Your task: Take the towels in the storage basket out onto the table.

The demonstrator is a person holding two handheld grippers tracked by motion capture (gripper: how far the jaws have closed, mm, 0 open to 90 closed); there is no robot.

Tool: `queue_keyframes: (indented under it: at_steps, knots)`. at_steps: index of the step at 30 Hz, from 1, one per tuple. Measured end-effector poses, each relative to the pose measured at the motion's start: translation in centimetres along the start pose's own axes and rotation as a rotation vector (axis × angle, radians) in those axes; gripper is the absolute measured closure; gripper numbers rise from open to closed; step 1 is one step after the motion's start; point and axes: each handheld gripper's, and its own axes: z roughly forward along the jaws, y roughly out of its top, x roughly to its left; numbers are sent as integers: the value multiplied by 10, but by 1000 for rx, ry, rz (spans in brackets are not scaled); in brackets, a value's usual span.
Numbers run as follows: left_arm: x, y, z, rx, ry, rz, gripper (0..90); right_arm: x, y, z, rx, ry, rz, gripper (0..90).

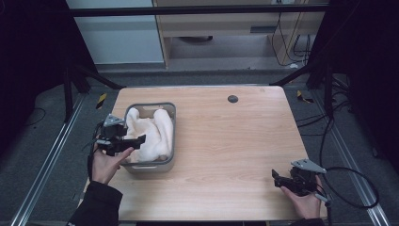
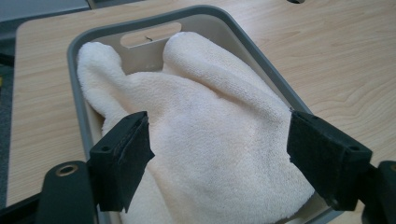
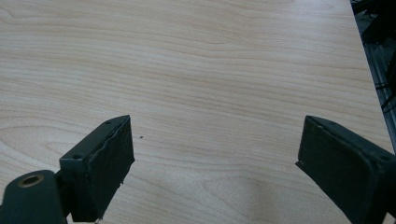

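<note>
A cream towel (image 1: 153, 129) (image 2: 210, 107) lies bunched in a grey plastic basket (image 1: 173, 132) (image 2: 261, 60) on the left part of the wooden table (image 1: 226, 141). My left gripper (image 1: 136, 141) (image 2: 219, 140) hovers at the basket's near left corner, just above the towel. Its jaws stand wide apart and the pads press on nothing. At the near right corner of the table my right gripper (image 1: 275, 176) (image 3: 215, 140) is open too, with bare wood between its fingers.
A small black round cap (image 1: 232, 99) sits in the tabletop near the far edge. A cable (image 1: 353, 188) loops off the right gripper beyond the table's right edge. Metal rails (image 1: 47, 160) run along the floor beside the table.
</note>
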Motion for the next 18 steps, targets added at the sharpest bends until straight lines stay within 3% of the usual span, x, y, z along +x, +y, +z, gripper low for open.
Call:
queue_keyframes:
  at_steps: [18]
  knots:
    - [-5,4,47,127,-2,10,158,0,0,2,15,6,-16,83]
